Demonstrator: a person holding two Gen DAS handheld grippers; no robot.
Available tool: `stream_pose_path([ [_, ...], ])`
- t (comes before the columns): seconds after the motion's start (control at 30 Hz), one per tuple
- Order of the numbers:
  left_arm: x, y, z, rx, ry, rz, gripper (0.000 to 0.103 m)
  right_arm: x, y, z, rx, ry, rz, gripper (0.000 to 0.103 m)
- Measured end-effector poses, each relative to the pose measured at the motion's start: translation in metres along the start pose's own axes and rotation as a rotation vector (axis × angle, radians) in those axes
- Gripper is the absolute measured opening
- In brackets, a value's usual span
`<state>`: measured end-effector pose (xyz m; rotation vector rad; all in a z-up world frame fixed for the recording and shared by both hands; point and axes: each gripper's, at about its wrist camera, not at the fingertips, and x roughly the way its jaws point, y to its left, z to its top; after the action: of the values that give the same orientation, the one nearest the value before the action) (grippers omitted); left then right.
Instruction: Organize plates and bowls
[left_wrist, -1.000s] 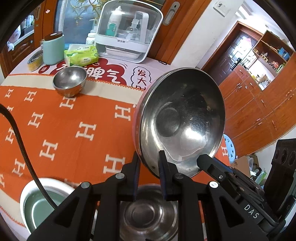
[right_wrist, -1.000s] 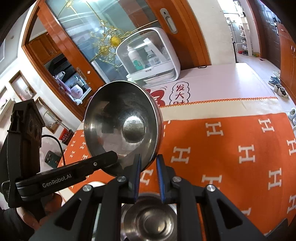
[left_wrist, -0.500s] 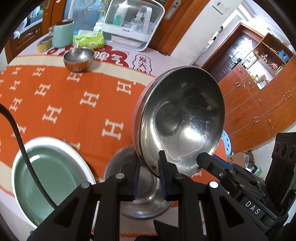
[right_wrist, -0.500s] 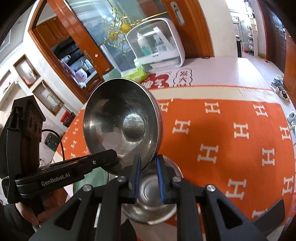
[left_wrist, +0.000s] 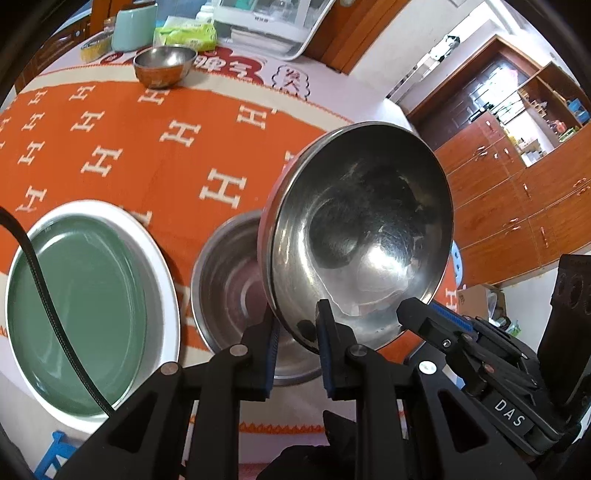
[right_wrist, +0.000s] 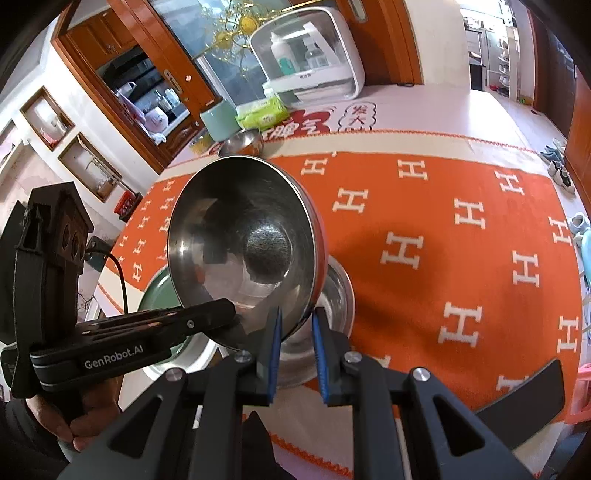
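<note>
Both grippers hold one large steel bowl (left_wrist: 362, 240) (right_wrist: 243, 243) tilted on edge above the orange tablecloth. My left gripper (left_wrist: 297, 332) is shut on its lower rim, one finger inside and one outside. My right gripper (right_wrist: 297, 332) is shut on the rim from the other side. Each shows in the other's view: the right gripper's tip (left_wrist: 410, 310) and the left gripper's tip (right_wrist: 221, 314) both touch the bowl. Under the held bowl a second steel bowl (left_wrist: 229, 291) (right_wrist: 338, 291) rests upright on the cloth. A green plate with a white rim (left_wrist: 74, 310) (right_wrist: 159, 295) lies to its left.
A small steel bowl (left_wrist: 164, 64) (right_wrist: 242, 144) stands at the far side beside a teal canister (left_wrist: 133, 24), a green tissue pack (left_wrist: 184, 35) and a white storage box (right_wrist: 306, 55). The table's front edge (left_wrist: 280, 428) is close below the grippers. A hand (right_wrist: 92, 421) holds the left gripper.
Both grippers have carried the tilted bowl toward the table's near edge and slightly down. The resting steel bowl and the green plate have come fully into view beneath it.
</note>
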<state>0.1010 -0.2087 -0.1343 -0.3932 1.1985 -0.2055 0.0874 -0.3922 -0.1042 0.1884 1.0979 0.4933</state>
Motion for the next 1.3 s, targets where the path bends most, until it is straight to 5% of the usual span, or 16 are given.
stream_pose_path([
  [0.77,0.024,0.009,-0.029,-0.073,0.129,0.07,0.021,0.022,-0.011,-0.025,0.037,0.153,0.016,0.016],
  [1.3,0.004,0.009,-0.02,-0.044,0.053,0.097,0.035,0.018,-0.003,-0.019,0.039,0.109,0.026,0.02],
])
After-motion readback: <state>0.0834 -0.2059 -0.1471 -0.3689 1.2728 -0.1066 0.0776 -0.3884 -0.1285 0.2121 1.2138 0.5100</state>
